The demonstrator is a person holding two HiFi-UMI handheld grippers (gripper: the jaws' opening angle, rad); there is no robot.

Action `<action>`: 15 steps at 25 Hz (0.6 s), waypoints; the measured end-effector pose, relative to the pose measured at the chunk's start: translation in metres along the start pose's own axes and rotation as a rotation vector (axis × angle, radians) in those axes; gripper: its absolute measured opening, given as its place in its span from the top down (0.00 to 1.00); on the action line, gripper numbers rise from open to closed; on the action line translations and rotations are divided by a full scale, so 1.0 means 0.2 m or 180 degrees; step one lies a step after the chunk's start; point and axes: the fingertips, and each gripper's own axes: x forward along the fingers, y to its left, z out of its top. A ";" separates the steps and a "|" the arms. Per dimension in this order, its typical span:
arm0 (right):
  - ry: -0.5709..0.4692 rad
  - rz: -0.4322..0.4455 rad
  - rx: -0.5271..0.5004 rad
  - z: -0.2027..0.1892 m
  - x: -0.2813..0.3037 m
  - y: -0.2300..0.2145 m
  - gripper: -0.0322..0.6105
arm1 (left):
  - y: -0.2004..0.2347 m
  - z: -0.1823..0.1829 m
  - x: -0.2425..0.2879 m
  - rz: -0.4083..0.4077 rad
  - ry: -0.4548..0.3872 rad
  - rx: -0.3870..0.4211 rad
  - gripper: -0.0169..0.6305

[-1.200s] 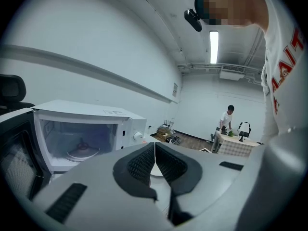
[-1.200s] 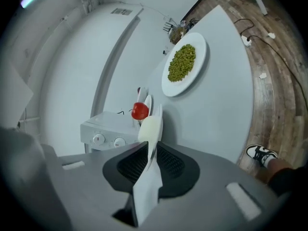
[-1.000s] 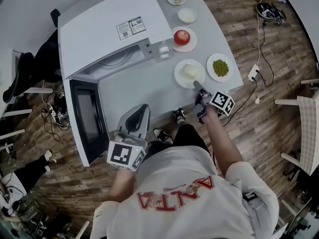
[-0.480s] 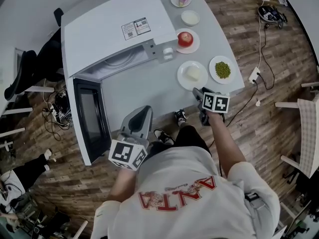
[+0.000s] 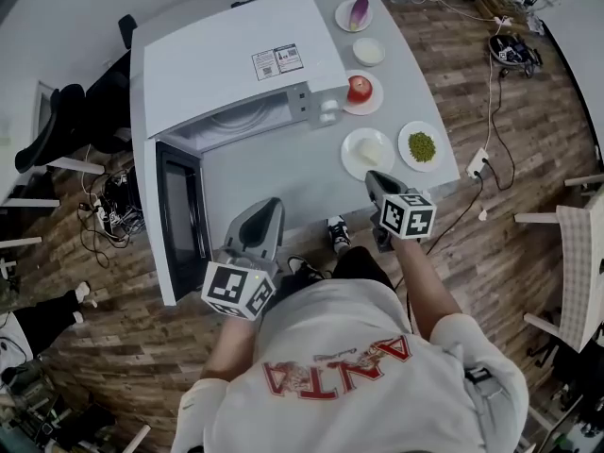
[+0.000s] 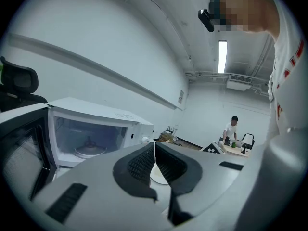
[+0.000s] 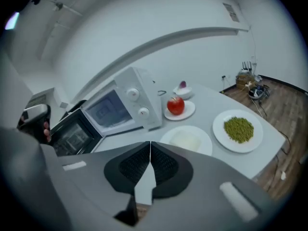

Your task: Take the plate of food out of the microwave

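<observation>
Five dishes sit on the grey table [image 5: 274, 173], to the right of the microwave [image 5: 236, 64] in head view. At the far end is a plate w/ purple veg [image 5: 356, 13], then a small white dish [image 5: 368, 51]. A plate w/ red apple [image 5: 360, 90] sits just beside the microwave's control panel. Nearest the table's front edge are the plate of white food [image 5: 368, 151] and a plate of green peas [image 5: 422, 146], side by side but not touching.

The plate of white food is outside the microwave, flat on the table in front of the control-panel end. The microwave door [image 5: 179, 220] is swung wide open to the left. L gripper view shows the glass turntable [image 6: 89, 150] in the cavity.

R gripper [image 5: 374, 176] hangs over the near table edge, angled down and fwd. Its tip is just short of the plate of white food, not touching it. Its jaws have just been closing & now stand pressed together w/ nothing btwn them. R gripper view shows that plate beyond the tip.

L gripper [image 5: 268, 206] is held over the near part of the table, in front of the open microwave mouth. Its jaws are also pressed together, pinching nothing.

The person's white T-shirt [image 5: 349, 385] w/ red print fills the bottom of head view, w/ wood floor [image 5: 491, 225] round the table.
</observation>
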 end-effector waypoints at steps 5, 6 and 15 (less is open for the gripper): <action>-0.0456 0.0466 -0.0286 0.28 -0.11 0.34 0.95 | 0.01 0.14 -0.06 0.0080 -0.0203 0.0076 0.96; -0.0516 0.0555 -0.0359 0.33 -0.14 0.41 0.95 | 0.01 0.17 -0.07 0.0095 -0.0261 0.0098 0.96; -0.0929 0.1341 -0.1374 0.69 -0.37 0.97 0.95 | 0.04 0.44 -0.21 0.0329 -0.0671 0.0326 0.96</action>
